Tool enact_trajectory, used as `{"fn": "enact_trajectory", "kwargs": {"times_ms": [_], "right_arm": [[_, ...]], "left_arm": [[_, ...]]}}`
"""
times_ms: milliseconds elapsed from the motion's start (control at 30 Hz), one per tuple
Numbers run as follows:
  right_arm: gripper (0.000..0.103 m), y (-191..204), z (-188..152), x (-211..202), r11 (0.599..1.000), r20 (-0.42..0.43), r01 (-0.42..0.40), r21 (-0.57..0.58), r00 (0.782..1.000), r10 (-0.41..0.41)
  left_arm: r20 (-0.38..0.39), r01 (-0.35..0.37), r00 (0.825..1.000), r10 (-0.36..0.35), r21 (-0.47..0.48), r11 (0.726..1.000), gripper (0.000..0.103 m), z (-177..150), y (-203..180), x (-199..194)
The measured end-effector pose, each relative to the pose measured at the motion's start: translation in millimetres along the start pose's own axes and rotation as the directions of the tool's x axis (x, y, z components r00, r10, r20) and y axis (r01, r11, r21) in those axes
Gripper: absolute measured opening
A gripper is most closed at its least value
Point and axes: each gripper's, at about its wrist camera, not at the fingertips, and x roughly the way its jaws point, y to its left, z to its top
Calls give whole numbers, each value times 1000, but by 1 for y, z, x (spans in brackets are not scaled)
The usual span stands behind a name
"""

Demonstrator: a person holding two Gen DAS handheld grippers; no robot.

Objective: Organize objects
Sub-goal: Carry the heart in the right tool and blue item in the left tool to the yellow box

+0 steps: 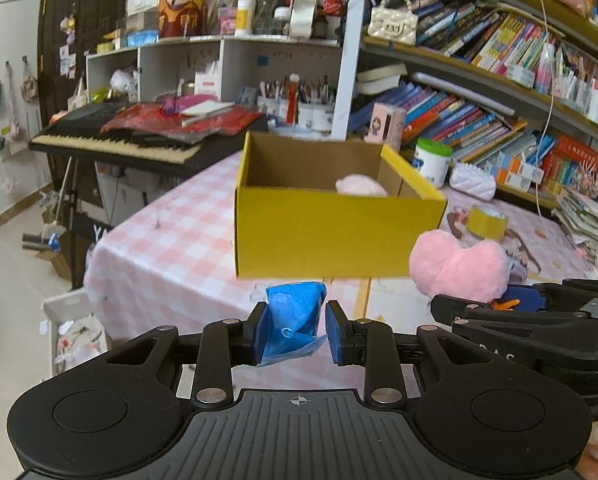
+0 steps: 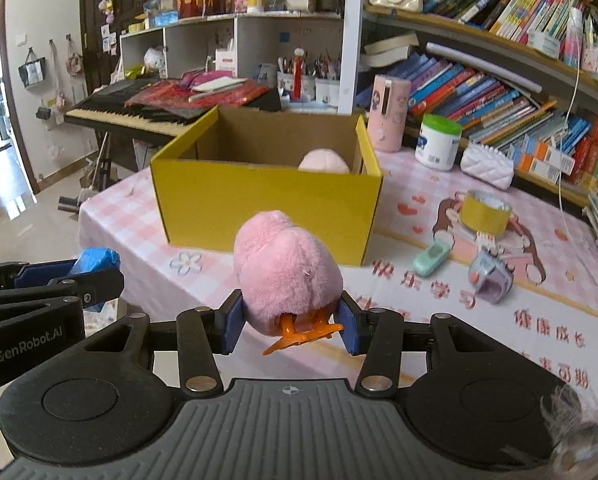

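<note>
My left gripper is shut on a crumpled blue packet, held above the table in front of the open yellow cardboard box. My right gripper is shut on a pink plush bird with orange feet, held in front of the same box. A pink plush lies inside the box at its right side. The right gripper and its pink plush show at the right in the left wrist view. The left gripper with the blue packet shows at the left in the right wrist view.
On the pink checked tablecloth lie a yellow tape roll, a mint green gadget and a purple toy. A white jar, a pink canister and a white purse stand before bookshelves. A keyboard piano stands at the left.
</note>
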Motion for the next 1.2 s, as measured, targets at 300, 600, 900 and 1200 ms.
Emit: {"fn": "enact_trajectory", "kwargs": {"times_ms": [300,600,900,1200], "right_arm": [[45,-6,61,16,1000,138,2,-17,990,0],[45,-16,120,71,999,179,4,-45,984,4],[45,-31,143,137,997,89,-15,-79,996,22],[45,-36,135,189,987,-63,-61,-148,997,52]], "left_arm": [[110,-11,994,9,11,1000,28,47,-5,20],[163,-71,984,68,9,997,28,96,-14,72],[92,-120,989,117,27,992,28,112,-20,129],[-12,-152,988,153,69,986,28,103,-22,168]]}}
